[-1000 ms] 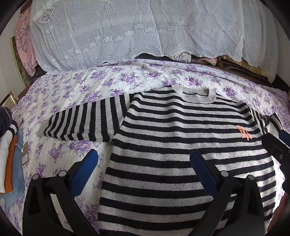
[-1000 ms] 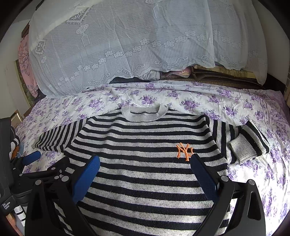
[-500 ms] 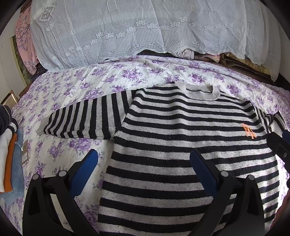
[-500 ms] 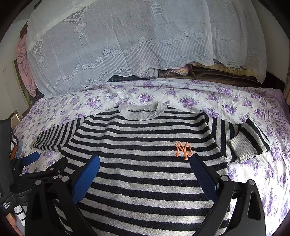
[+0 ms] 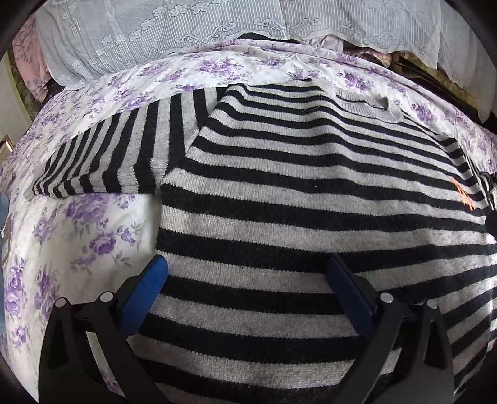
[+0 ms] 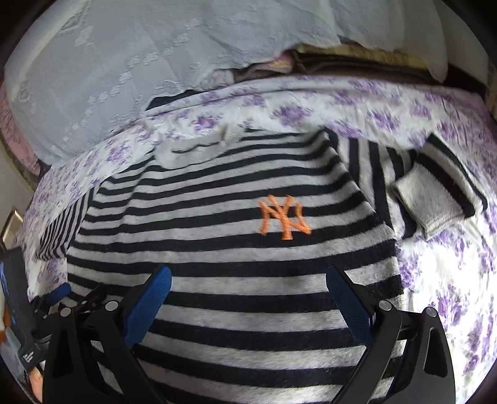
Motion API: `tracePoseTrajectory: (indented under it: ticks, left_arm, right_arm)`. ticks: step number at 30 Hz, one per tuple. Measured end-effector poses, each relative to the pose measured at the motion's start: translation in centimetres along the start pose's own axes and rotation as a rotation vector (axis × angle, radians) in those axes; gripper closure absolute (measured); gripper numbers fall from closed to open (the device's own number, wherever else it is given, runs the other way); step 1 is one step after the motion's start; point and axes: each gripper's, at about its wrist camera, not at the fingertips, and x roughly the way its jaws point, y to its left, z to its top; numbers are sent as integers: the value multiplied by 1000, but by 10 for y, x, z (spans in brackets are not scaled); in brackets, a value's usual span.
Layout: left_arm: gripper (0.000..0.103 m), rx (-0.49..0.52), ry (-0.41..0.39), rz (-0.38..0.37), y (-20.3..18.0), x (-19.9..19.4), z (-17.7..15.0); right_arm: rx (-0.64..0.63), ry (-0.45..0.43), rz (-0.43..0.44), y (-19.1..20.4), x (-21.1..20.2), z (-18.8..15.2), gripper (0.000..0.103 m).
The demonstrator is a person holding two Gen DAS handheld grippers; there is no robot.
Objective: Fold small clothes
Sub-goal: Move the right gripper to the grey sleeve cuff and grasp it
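Observation:
A black and grey striped sweater [image 5: 295, 192] with an orange NY logo [image 6: 284, 216] lies flat, front up, on a purple-flowered bedsheet [image 5: 77, 236]. Its left sleeve [image 5: 102, 161] is spread out to the side. Its right sleeve [image 6: 435, 189] is folded back on itself, cuff up. My left gripper [image 5: 245, 279] is open, low over the sweater's lower left part, its left finger at the side edge. My right gripper [image 6: 248, 289] is open, low over the lower right body below the logo. The left gripper also shows in the right wrist view [image 6: 52, 298].
A white lace cover [image 5: 186, 28] drapes over a pile at the back of the bed. Folded fabrics [image 6: 341, 59] show under it at the back right. Bare sheet lies to the right of the sweater [image 6: 450, 279].
Both grippers have dropped down and moved forward, much closer to the sweater. The right wrist view is blurred from motion. The sweater has not moved.

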Motion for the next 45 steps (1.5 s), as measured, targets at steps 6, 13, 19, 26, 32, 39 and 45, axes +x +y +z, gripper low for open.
tracePoseTrajectory:
  ticks: [6, 13, 19, 26, 32, 39, 45]
  left_arm:
    - [4, -9, -4, -18, 0, 0, 3]
    - [4, -9, -9, -24, 0, 0, 5]
    - [4, -8, -12, -17, -1, -1, 6]
    - [4, 25, -19, 32, -8, -11, 6]
    - [4, 267, -116, -16, -73, -54, 29]
    - [4, 363, -61, 36, -115, -13, 35]
    - [4, 271, -46, 41, -88, -10, 32]
  right_arm:
    - [71, 39, 57, -35, 11, 12, 3]
    - [-17, -188, -237, -85, -7, 52, 4]
    - [20, -288, -319, -151, -57, 54, 4]
    - [-46, -185, -494, -171, -39, 20, 4]
    - [-127, -43, -535, -173, -6, 25, 4]
    - [-212, -137, -558, -161, -14, 53, 4]
    - [373, -199, -610, -297, -49, 68, 10]
